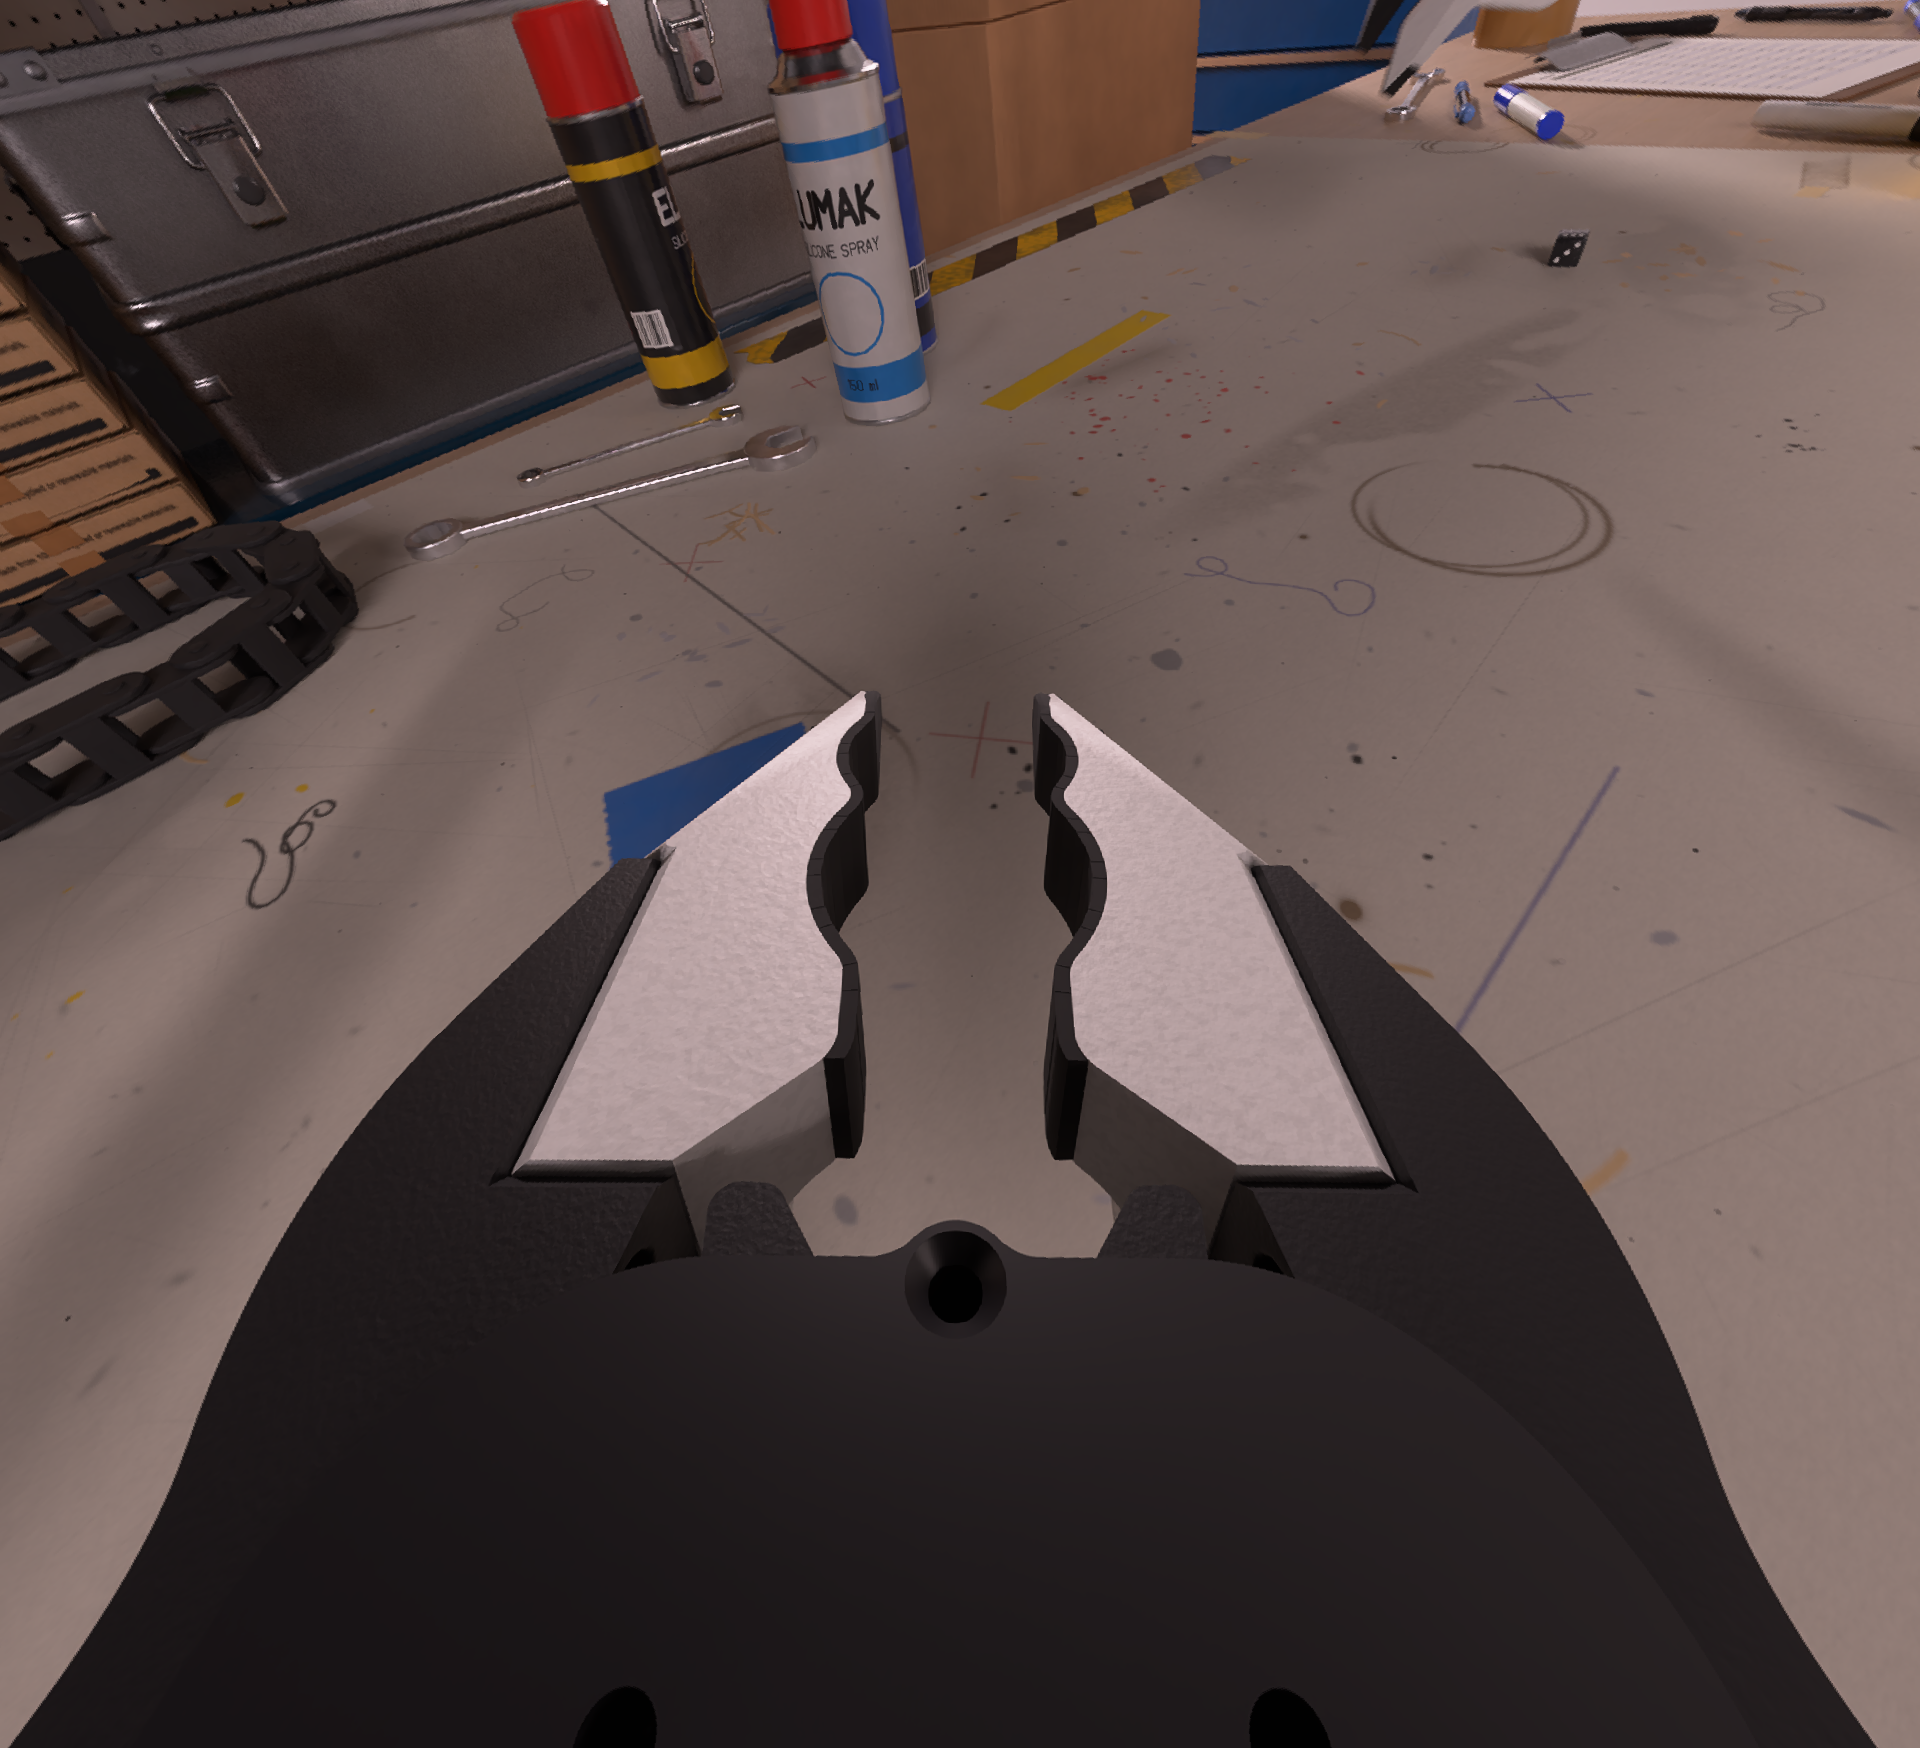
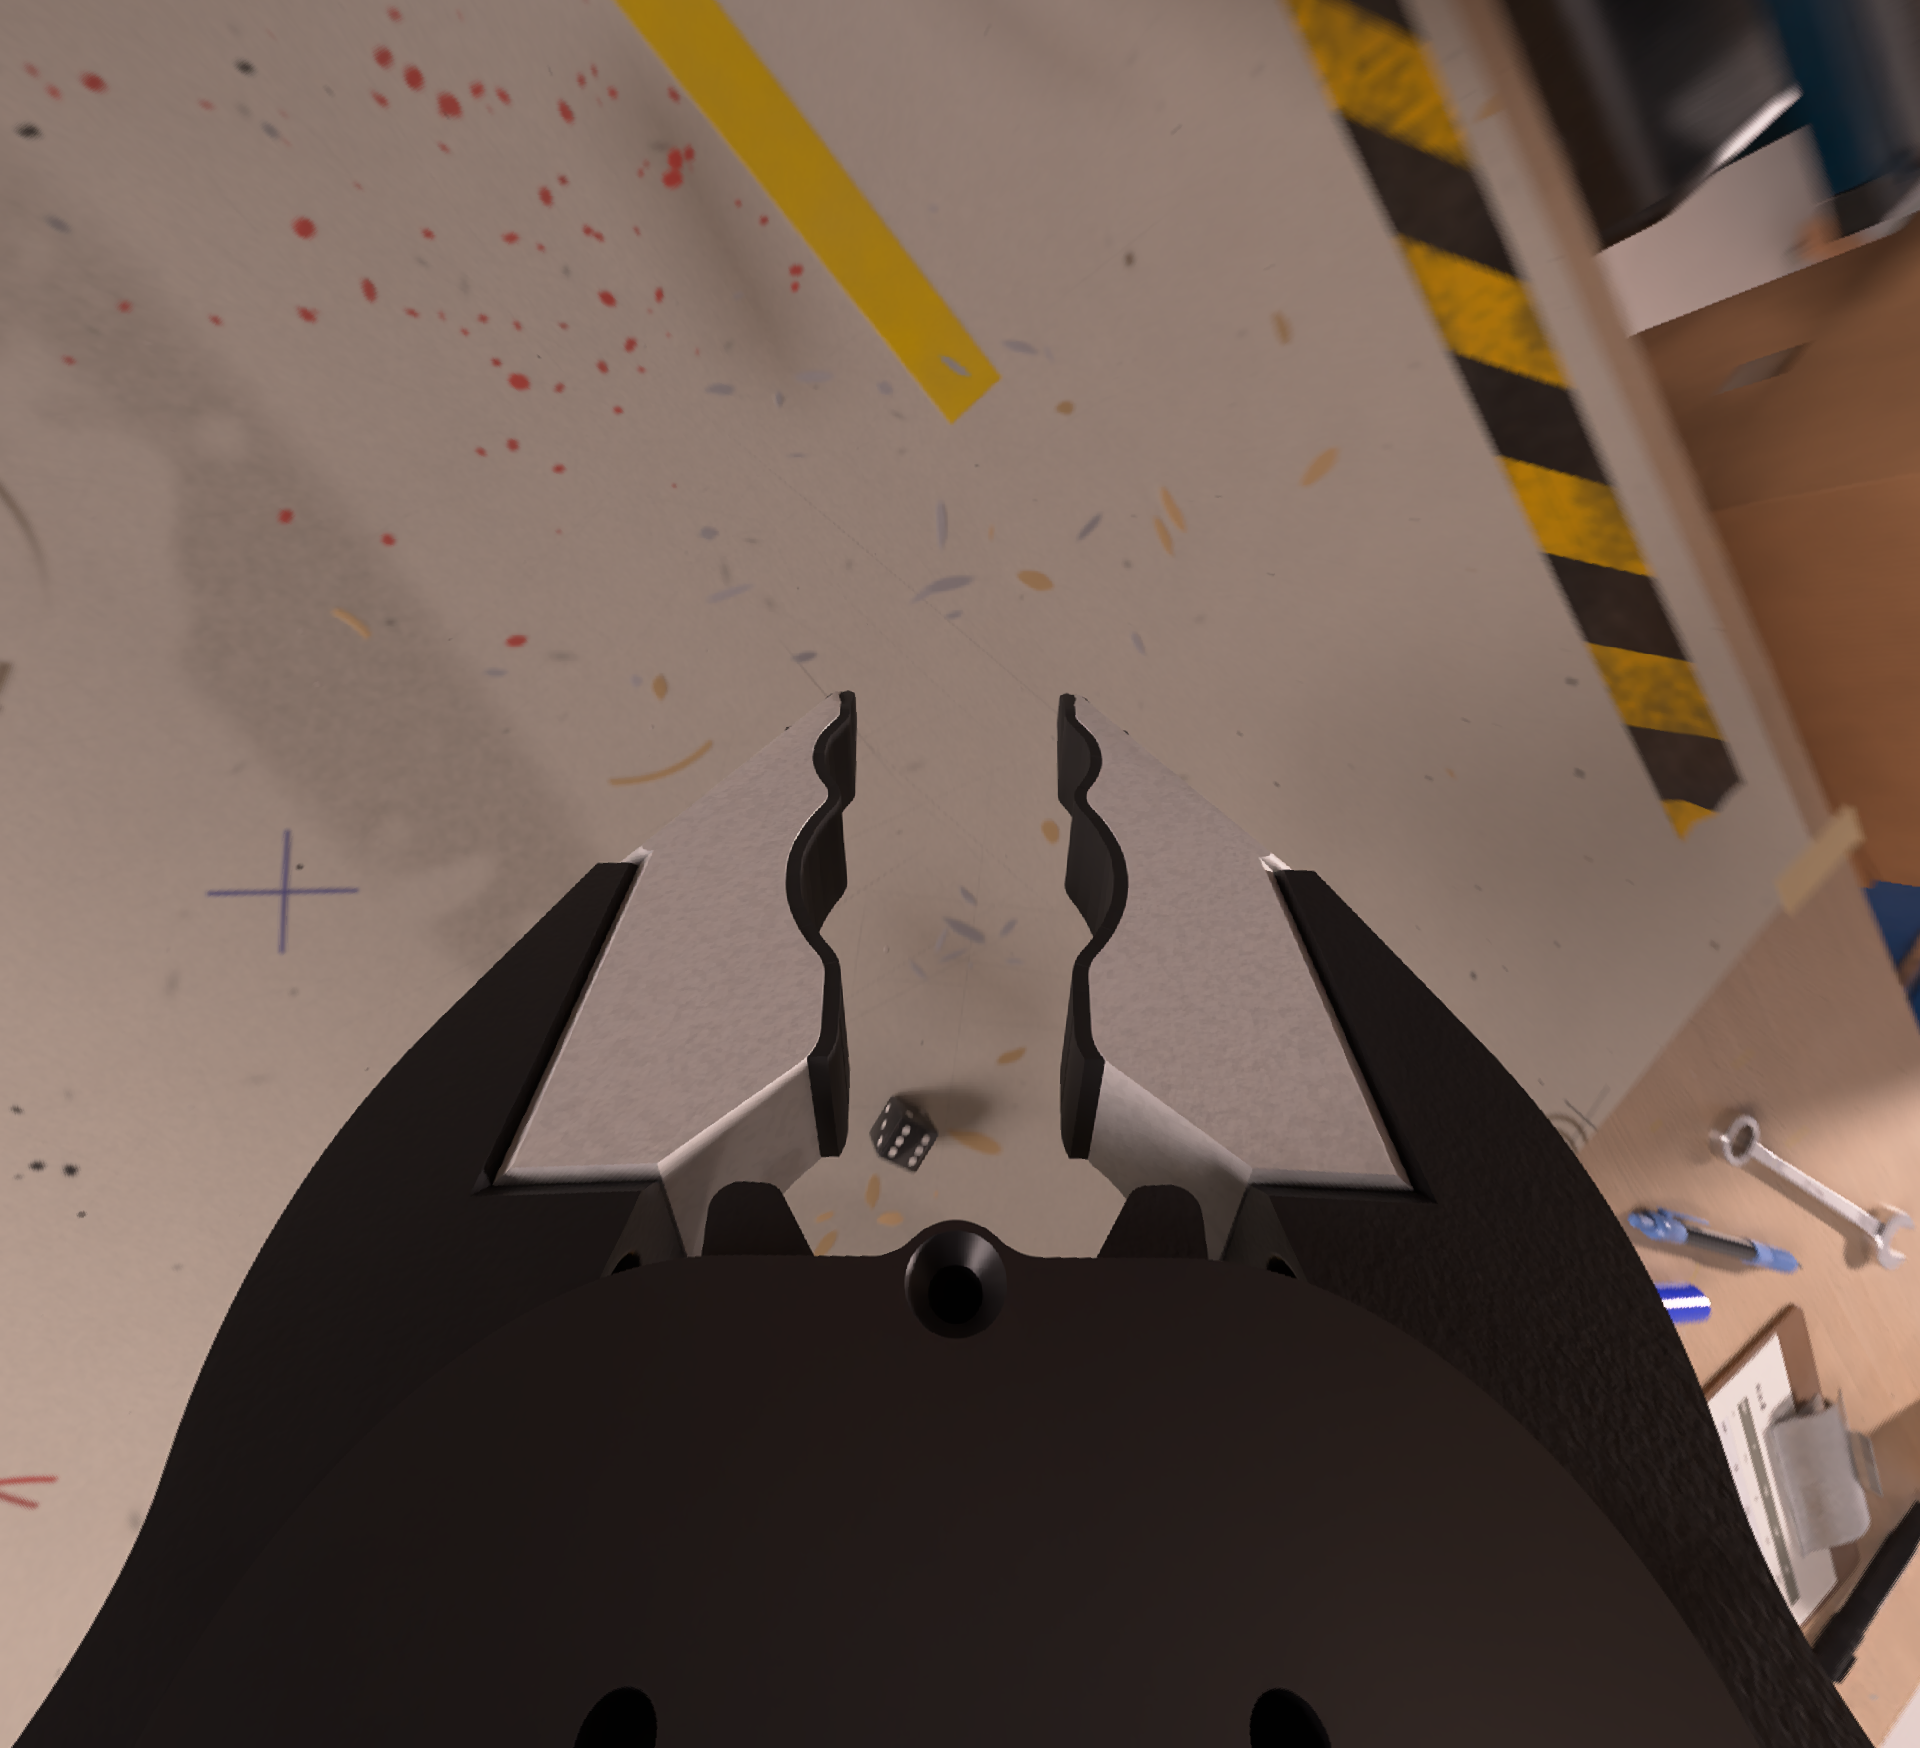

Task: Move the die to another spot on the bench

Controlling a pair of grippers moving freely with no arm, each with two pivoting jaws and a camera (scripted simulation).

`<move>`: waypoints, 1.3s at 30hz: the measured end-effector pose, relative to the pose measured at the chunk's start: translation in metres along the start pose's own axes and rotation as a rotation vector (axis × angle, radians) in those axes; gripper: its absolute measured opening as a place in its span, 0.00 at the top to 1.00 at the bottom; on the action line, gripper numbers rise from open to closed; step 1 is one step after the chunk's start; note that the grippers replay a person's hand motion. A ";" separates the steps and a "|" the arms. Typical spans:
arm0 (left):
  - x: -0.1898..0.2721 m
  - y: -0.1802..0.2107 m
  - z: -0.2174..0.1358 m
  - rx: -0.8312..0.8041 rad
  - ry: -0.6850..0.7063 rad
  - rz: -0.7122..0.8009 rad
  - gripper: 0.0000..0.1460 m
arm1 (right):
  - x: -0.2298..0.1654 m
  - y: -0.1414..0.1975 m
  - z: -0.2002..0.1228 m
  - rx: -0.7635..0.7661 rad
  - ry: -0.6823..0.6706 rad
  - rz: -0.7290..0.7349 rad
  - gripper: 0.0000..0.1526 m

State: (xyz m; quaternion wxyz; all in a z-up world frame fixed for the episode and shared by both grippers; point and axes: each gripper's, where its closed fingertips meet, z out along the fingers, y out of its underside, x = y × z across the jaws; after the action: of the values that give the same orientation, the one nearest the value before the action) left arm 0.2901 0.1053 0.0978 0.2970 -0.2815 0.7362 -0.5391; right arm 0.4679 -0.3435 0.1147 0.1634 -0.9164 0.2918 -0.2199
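Lying on bench [image 2: 1143, 503], die [image 2: 903, 1134] below open right claw [image 2: 956, 699]

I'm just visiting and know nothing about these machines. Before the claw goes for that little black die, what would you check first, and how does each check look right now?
1. Die free on the bench, nothing touching it: ok.
2. Right gripper open and holding nothing: ok.
3. Die lined up between its fingertips: not ok; it shows back near the finger bases, off to one side, with the gripper well above the bench.
4. Left gripper out of the way: ok; open, holding nothing, far from the die.
5. Bare bench for a new spot: ok; only paint marks and a yellow tape strip nearby.
6. Exact height above the die: cannot tell.
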 end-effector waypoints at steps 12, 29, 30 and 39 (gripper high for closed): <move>0.002 -0.005 -0.004 0.029 0.005 0.012 0.76 | -0.008 0.108 -0.097 0.125 0.294 0.324 0.68; 0.002 -0.014 -0.020 0.097 -0.053 0.049 0.75 | -0.019 0.176 0.025 -0.141 -0.035 0.655 0.73; 0.002 -0.015 -0.022 0.101 -0.057 0.046 0.75 | -0.019 0.176 0.025 -0.136 -0.041 0.660 0.78; 0.000 -0.014 -0.022 0.104 -0.057 0.035 0.75 | -0.013 0.145 -0.015 0.030 0.028 0.640 0.90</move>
State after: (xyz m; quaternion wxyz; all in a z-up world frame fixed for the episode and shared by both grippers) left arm 0.2746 0.1155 0.1166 0.3415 -0.2679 0.7033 -0.5631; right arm 0.3839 -0.4510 0.0616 0.2334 -0.7725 0.5642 -0.1743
